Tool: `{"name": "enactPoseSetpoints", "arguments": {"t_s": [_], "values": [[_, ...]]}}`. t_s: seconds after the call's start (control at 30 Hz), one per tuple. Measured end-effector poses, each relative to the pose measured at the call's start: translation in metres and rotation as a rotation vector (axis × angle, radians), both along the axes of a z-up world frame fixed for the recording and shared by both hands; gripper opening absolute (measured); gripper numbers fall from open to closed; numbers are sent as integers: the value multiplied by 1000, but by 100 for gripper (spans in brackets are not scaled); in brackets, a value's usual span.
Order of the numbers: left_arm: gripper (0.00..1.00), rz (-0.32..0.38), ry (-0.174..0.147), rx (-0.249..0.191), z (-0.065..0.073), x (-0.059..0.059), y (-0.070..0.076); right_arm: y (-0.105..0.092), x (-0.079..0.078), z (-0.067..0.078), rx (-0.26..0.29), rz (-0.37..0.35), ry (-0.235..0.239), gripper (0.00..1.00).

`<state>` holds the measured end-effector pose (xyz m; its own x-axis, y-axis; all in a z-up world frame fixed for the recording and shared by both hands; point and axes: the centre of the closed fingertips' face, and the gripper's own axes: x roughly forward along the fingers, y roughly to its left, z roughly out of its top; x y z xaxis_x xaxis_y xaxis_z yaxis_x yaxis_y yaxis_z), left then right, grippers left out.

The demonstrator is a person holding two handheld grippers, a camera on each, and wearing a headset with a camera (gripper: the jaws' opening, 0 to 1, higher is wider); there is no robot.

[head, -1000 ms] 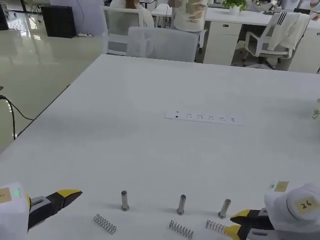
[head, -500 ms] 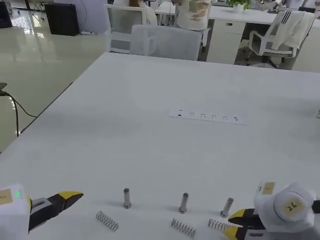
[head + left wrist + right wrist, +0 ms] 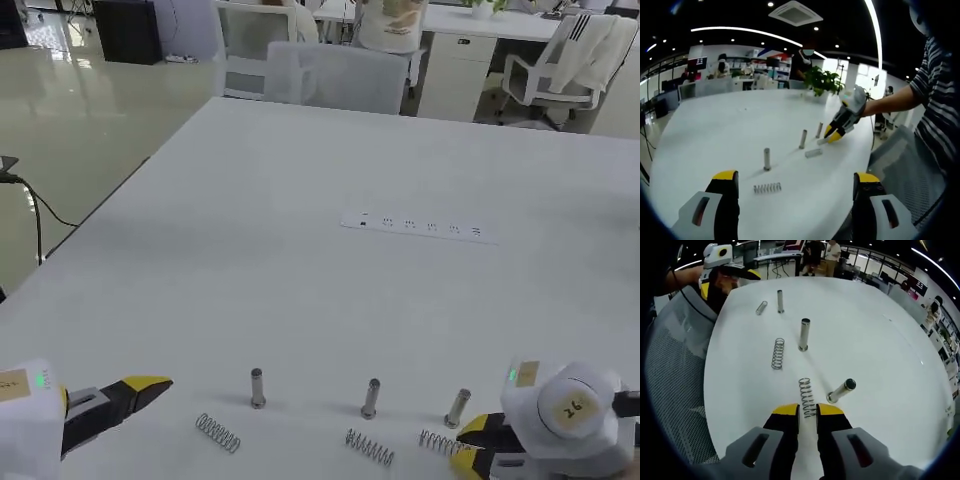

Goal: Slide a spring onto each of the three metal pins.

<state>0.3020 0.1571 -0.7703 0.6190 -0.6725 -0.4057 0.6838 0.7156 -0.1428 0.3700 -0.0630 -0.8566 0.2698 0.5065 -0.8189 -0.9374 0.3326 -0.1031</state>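
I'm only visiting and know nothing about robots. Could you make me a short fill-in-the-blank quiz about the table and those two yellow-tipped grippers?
1. The number of metal pins on the white table is ___.
2. So far ___ of the springs sits on a pin.
3. The left gripper has its jaws wide ___.
4. The right gripper has its jaws on either side of the end of a ___.

Missing words: three; none; open; spring.
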Motion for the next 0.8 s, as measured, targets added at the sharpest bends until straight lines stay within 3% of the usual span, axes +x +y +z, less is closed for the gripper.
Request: {"name": "enactPoseSetpoints", "arguments": {"t_s": [0.17, 0.27, 0.43, 0.8], "values": [[92, -6, 4, 0, -2, -1, -1, -3, -4, -7, -34, 42, 1, 8], [92, -9, 5, 0, -1, -1, -2, -3, -2, -4, -38, 48, -21, 8], [90, -31, 2, -4, 2, -1, -7, 1, -11, 9, -4, 78, -21, 8], [81, -140, 20, -9, -1, -3, -34, 5, -29, 30, -6, 226, -58, 8]]}}
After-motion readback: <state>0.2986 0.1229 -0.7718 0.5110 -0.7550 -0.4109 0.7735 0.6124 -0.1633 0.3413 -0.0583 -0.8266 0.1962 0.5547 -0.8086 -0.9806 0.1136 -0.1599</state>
